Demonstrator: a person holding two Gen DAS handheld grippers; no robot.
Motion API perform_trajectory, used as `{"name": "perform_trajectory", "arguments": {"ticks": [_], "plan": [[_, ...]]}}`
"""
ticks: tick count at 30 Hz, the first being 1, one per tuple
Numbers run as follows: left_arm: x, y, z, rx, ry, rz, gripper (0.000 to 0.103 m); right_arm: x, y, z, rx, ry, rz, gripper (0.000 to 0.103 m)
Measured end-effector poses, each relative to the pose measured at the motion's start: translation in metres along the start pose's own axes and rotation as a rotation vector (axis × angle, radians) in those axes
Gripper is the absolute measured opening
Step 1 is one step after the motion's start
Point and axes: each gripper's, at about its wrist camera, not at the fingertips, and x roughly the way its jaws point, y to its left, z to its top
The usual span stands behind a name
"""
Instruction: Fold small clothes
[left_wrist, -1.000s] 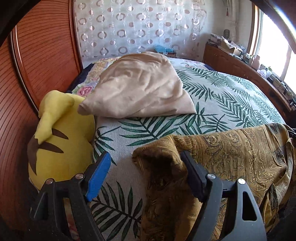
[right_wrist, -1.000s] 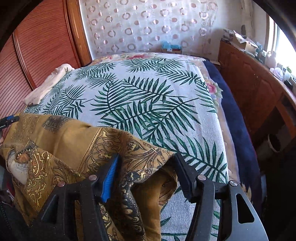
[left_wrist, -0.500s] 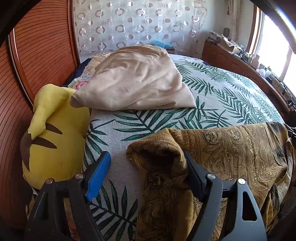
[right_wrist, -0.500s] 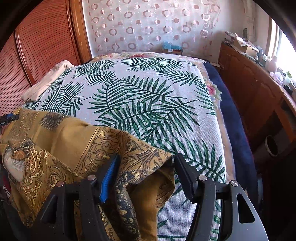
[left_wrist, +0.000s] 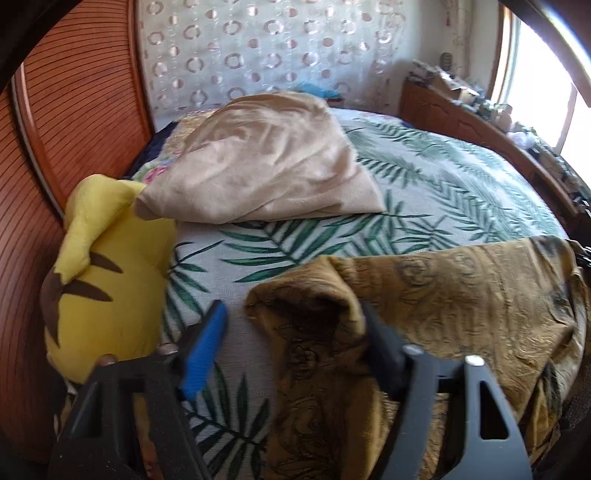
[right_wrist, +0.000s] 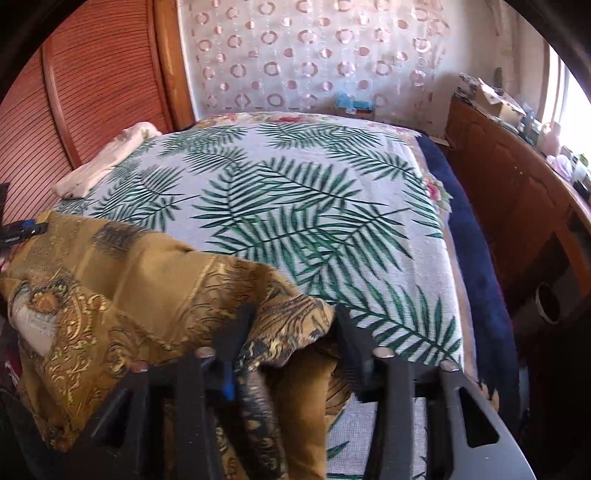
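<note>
A golden-brown patterned garment (left_wrist: 461, 295) lies crumpled across the near edge of the palm-leaf bedspread (left_wrist: 443, 184). In the left wrist view its bunched left corner sits between the fingers of my left gripper (left_wrist: 291, 306). Those jaws are closing: the black finger touches the cloth, and the blue pad (left_wrist: 207, 347) still stands clear of it. In the right wrist view the garment's (right_wrist: 129, 280) right corner is bunched between the fingers of my right gripper (right_wrist: 295, 308). Its jaws are closing and both fingers press the fabric. The left gripper's tip (right_wrist: 22, 230) shows at the far left edge.
A yellow plush toy (left_wrist: 110, 277) and a beige pillow (left_wrist: 266, 162) lie at the left of the bed, by a wooden slatted wall (left_wrist: 74, 110). A white cloth (right_wrist: 107, 162) lies far left. A dark blue blanket (right_wrist: 472, 258) and a cluttered wooden cabinet (right_wrist: 517, 203) run along the right.
Both pairs of jaws have narrowed. The right fingers have come in against the garment's corner. The left blue finger has moved in toward the cloth. Neither hand has shifted much.
</note>
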Motion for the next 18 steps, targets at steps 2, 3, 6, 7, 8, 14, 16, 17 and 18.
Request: {"name": "perform_trajectory", "arguments": {"ticks": [2, 3, 6, 7, 8, 14, 16, 17, 18], "plan": [[-0.002, -0.004, 0.0, 0.021, -0.002, -0.021, 0.046, -0.002, 0.005, -0.002, -0.019, 0.007, 0.036, 0.019], [-0.003, -0.006, -0.001, 0.026, -0.002, -0.036, 0.033, -0.002, 0.008, -0.003, -0.032, 0.012, 0.038, 0.016], [-0.009, -0.014, -0.002, 0.034, -0.004, -0.066, 0.013, -0.011, 0.017, -0.004, -0.058, 0.0, 0.067, 0.013], [-0.017, -0.017, -0.002, 0.046, -0.025, -0.058, 0.011, -0.018, 0.018, -0.003, -0.057, -0.014, 0.071, 0.013], [-0.025, -0.018, -0.002, 0.041, -0.049, -0.055, 0.011, -0.026, 0.02, -0.001, -0.056, -0.033, 0.071, 0.013], [-0.108, -0.02, 0.02, -0.018, -0.244, -0.07, 0.01, -0.107, 0.026, 0.02, -0.085, -0.183, 0.017, 0.012], [-0.142, -0.023, 0.031, -0.011, -0.321, -0.094, 0.01, -0.139, 0.033, 0.031, -0.12, -0.24, -0.006, 0.012], [-0.161, -0.025, 0.037, -0.005, -0.365, -0.113, 0.01, -0.158, 0.036, 0.037, -0.129, -0.277, -0.015, 0.012], [-0.176, -0.026, 0.04, 0.003, -0.398, -0.125, 0.01, -0.175, 0.038, 0.041, -0.133, -0.31, -0.016, 0.012]]}}
